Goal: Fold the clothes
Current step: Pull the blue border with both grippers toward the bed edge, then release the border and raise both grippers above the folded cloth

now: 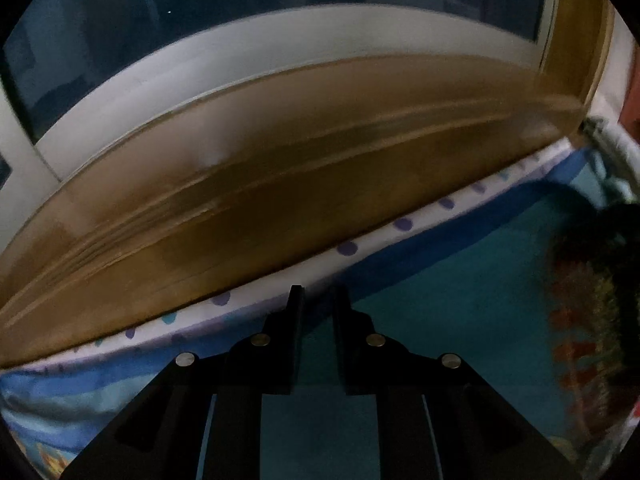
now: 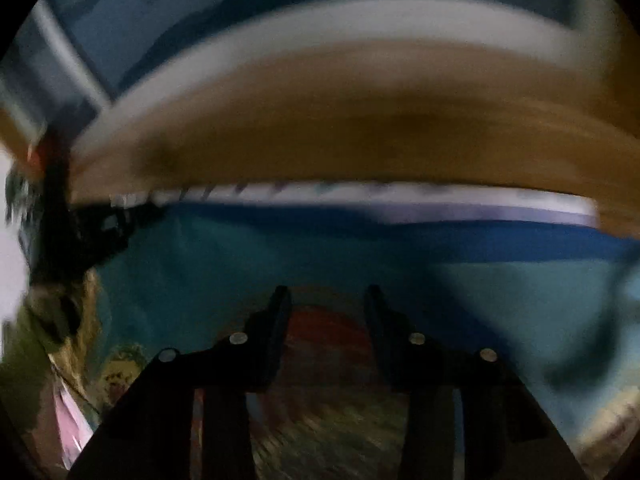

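Below the wooden headboard point(image 1: 280, 184), a bed sheet point(image 1: 440, 300) printed in teal and blue spreads across the lower half of both views, its white, purple-dotted border point(image 1: 348, 248) running just beside the headboard's bottom edge. Above the headboard sits a pale window frame point(image 1: 248, 48) with dark panes behind it.

Seen from its own camera, the left gripper point(image 1: 318, 292) hangs over the teal part of the sheet near that dotted border. Its two black fingers point(image 1: 296, 320) stand a narrow gap apart, and only sheet shows through the gap; nothing is between them. To the right of this gripper, well away from the headboard, a dark patterned garment point(image 1: 588, 320) with red and greenish markings lies bunched on the sheet at the picture's edge.

The right wrist view is heavily blurred. The right gripper point(image 2: 326, 296) has its jaws set wider than the left's, well apart, with nothing visibly clamped. Under and between its fingers point(image 2: 276, 320) lies the same patterned garment point(image 2: 320, 360), reddish near the fingertips and greenish-yellow closer to the camera; whether the fingertips touch the cloth I cannot tell. At the left end of the headboard in this view is a dark, smeared shape point(image 2: 80, 232) that I cannot identify.
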Available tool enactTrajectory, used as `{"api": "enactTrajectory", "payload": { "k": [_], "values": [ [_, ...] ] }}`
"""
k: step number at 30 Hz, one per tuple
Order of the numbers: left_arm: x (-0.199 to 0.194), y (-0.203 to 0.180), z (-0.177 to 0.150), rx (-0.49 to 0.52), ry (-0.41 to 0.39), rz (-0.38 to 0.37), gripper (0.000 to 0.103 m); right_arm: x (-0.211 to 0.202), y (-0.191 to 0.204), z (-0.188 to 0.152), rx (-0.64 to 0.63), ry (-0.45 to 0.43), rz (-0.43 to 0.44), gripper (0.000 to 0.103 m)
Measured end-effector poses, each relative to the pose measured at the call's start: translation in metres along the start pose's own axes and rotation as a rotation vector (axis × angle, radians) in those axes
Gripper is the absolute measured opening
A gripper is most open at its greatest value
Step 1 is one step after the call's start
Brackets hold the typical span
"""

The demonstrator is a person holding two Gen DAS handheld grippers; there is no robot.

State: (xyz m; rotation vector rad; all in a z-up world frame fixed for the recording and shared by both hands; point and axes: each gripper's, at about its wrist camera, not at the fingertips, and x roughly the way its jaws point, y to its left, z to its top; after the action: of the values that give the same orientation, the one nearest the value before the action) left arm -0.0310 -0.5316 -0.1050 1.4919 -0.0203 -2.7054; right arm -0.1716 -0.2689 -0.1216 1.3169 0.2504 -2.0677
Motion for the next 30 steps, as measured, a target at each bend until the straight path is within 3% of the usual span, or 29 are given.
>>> {"api": "enactTrajectory", "payload": {
  "k": [2, 6, 8, 9, 13, 17, 23, 27, 30],
  "values": [
    [-0.013, 0.001, -0.003, -0.016, -0.024, -0.017, 0.013, 0.028, 0.019, 0.004, -0.058, -0.003, -0.044, 0.034],
    [-0.056, 0.014, -0.021, -0.070, -0.072, -0.044, 0.013, 0.040, 0.022, 0.018, -0.064, -0.045, -0.166, 0.033],
    [-0.069, 0.021, -0.034, -0.126, -0.092, -0.048, 0.013, 0.043, 0.017, 0.024, -0.041, -0.057, -0.182, 0.032],
    [-0.054, 0.021, -0.026, -0.153, -0.090, -0.047, 0.013, 0.043, 0.017, 0.026, -0.038, -0.059, -0.184, 0.033],
    [-0.042, 0.055, -0.062, -0.262, -0.009, 0.003, 0.013, 0.046, 0.024, 0.025, -0.063, -0.060, -0.206, 0.034],
    [-0.013, 0.083, -0.071, -0.307, 0.029, 0.058, 0.013, 0.043, 0.028, 0.024, -0.066, -0.052, -0.213, 0.034],
    [0.004, 0.114, -0.037, -0.247, -0.049, 0.178, 0.013, -0.001, 0.045, -0.002, -0.064, -0.115, -0.252, 0.034],
    [0.001, 0.129, -0.027, -0.301, -0.077, 0.131, 0.013, -0.037, 0.061, -0.036, -0.062, -0.138, -0.254, 0.035],
    [-0.008, 0.118, -0.033, -0.325, -0.094, 0.090, 0.013, -0.059, 0.072, -0.060, -0.052, -0.142, -0.247, 0.035]
  ]
}}
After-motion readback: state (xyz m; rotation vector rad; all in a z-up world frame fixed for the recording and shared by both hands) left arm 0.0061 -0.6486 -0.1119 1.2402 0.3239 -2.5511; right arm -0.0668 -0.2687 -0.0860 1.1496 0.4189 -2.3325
